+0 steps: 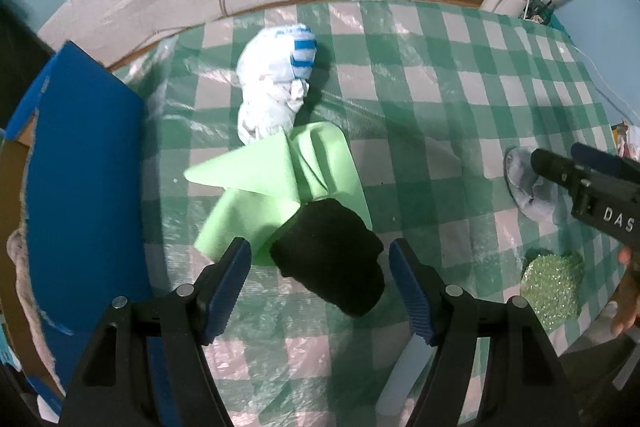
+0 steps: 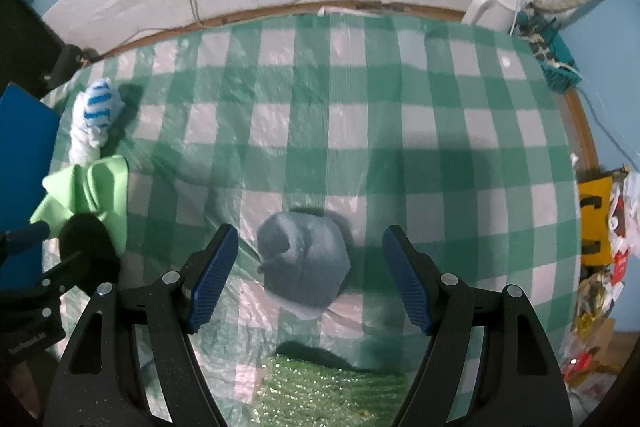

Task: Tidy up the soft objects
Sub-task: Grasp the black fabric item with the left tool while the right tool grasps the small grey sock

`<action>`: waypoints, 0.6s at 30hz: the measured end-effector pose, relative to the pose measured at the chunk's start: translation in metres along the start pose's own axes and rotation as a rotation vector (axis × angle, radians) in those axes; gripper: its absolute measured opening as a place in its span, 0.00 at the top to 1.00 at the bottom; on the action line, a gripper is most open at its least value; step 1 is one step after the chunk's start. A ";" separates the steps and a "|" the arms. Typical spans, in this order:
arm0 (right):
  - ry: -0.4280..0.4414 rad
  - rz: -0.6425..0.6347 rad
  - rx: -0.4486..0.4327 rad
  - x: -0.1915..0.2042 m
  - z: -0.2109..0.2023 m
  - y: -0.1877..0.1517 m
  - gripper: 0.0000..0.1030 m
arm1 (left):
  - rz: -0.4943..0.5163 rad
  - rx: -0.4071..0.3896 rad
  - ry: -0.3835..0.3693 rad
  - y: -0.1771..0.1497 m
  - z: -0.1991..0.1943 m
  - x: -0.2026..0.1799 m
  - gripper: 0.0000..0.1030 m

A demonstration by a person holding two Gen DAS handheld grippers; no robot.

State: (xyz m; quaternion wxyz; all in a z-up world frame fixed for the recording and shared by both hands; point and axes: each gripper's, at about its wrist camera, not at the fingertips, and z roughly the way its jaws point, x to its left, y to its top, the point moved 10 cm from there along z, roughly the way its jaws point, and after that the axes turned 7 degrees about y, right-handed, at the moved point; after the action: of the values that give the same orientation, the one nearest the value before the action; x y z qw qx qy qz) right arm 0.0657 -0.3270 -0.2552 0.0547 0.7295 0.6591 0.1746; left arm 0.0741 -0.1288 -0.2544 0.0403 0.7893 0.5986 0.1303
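Legible writing: the letters "DAS" in white on the right gripper body, seen from the left wrist view. Left gripper: jaws released, spread wide; the black sock lies on the tabletop between them, untouched, overlapping a green cloth. Right gripper: jaws released; the grey rolled sock lies between them, clear of both pads. A white-and-blue bundle lies farther back.

A black rolled sock is lying at the light-green cloth's five o'clock, overlapping it; a white blue-striped bundle is sitting at twelve o'clock.
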 end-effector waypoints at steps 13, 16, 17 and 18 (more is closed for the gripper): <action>-0.032 -0.024 0.055 -0.002 0.024 -0.008 0.27 | -0.025 0.051 -0.015 0.002 0.028 -0.003 0.29; -0.032 -0.036 0.055 -0.001 0.026 -0.008 0.27 | -0.030 0.049 -0.032 0.003 0.031 -0.003 0.29; -0.029 -0.043 0.057 0.001 0.026 -0.008 0.27 | -0.032 0.048 -0.036 0.004 0.031 -0.004 0.29; -0.027 -0.050 0.059 0.002 0.027 -0.008 0.29 | -0.034 0.049 -0.040 0.004 0.033 -0.002 0.31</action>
State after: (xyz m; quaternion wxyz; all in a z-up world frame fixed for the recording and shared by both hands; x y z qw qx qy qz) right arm 0.0673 -0.3194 -0.2826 0.0465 0.7163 0.6812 0.1439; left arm 0.0860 -0.1292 -0.2858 0.0355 0.7821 0.6142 0.0991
